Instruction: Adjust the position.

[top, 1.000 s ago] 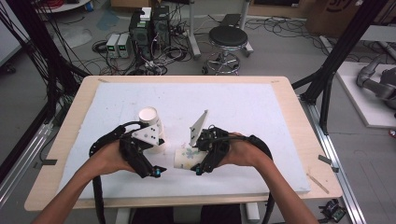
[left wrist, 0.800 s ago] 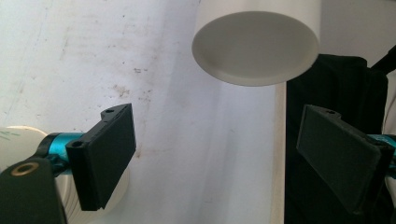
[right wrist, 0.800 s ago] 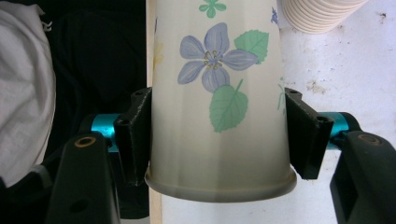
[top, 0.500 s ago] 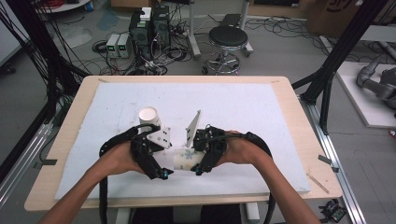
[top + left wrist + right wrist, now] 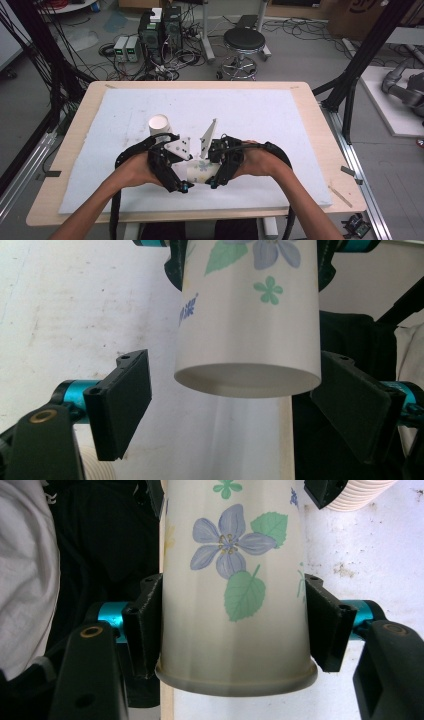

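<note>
**Paper cup held between two grippers at the lower middle of the counter**

Paper is the stuff of the job: a thin white flowered cup lies on its side in the lower middle of the high view, above the white sheet on the counter. The left hand-held gripper and the right hand-held gripper meet on it from either side. A second white cup stands mouth-up just above and left of them, apart from both.

In the left gripper view, the cup's base end hangs in the centre with its recessed bottom facing the camera. The left hand-held gripper's jaws have just been closing around it; the left pad stands clear of the wall, the right pad is about at it, so this gripper is spread, not yet pinching. Small blue characters run down the cup's side at upper centre, too small to read.

In the right gripper view, the right hand-held gripper is pinching the cup just above its rolled rim, pads flat on both walls. A stack of ribbed white cup rims sits at the upper right.

Such a cup is probably very light, soft-walled and easily crushed. The stiffest holds are likely the rolled rim and the base ring, with gentle pressure only.
</note>
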### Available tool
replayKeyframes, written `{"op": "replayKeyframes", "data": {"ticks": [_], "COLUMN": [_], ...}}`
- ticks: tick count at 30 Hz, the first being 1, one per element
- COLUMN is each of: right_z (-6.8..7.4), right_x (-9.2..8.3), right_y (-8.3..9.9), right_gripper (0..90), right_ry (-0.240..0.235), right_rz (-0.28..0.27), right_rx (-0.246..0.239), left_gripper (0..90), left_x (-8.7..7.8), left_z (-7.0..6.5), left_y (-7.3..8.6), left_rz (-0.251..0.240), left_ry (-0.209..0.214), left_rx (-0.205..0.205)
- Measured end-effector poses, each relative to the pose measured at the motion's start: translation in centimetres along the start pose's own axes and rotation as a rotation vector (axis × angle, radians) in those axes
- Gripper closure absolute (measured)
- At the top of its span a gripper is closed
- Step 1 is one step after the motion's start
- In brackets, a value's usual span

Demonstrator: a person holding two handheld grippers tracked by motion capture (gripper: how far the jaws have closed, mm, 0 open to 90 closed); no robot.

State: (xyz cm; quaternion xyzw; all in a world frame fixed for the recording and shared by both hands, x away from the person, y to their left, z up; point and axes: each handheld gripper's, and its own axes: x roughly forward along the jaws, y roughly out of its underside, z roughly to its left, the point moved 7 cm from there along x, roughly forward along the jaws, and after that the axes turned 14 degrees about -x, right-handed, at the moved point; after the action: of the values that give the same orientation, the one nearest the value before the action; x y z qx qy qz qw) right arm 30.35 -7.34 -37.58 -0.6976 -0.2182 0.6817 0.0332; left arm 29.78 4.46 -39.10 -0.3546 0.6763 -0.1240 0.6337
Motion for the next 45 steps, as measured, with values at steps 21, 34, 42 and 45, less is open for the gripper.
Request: {"op": "replayKeyframes", "data": {"ticks": [21, 34, 42, 45], "right_z": [-0.1, -0.4, -0.8, -0.8], "right_x": [0.3, -0.3, -1.4, -2.3], "right_y": [0.0, -0.3, -0.4, -0.1], "right_gripper": [35.3, 14.8, 14.3, 14.4], "right_ry": [-0.013, 0.017, 0.068, 0.094], "right_rz": [-0.009, -0.096, -0.189, -0.247], "right_rx": [0.002, 0.011, 0.012, 0.036], "left_gripper": [37.3, 37.3, 37.2, 37.2], "left_x": [0.1, 0.1, -0.3, -0.9], "left_z": [-0.2, 0.0, 0.4, 0.6], "left_y": [0.1, 0.4, 1.2, 1.6], "left_rz": [-0.038, -0.05, -0.136, -0.195], "left_ry": [0.056, 0.044, 0.061, 0.074], "left_rx": [0.0, -0.009, -0.022, -0.038]}}
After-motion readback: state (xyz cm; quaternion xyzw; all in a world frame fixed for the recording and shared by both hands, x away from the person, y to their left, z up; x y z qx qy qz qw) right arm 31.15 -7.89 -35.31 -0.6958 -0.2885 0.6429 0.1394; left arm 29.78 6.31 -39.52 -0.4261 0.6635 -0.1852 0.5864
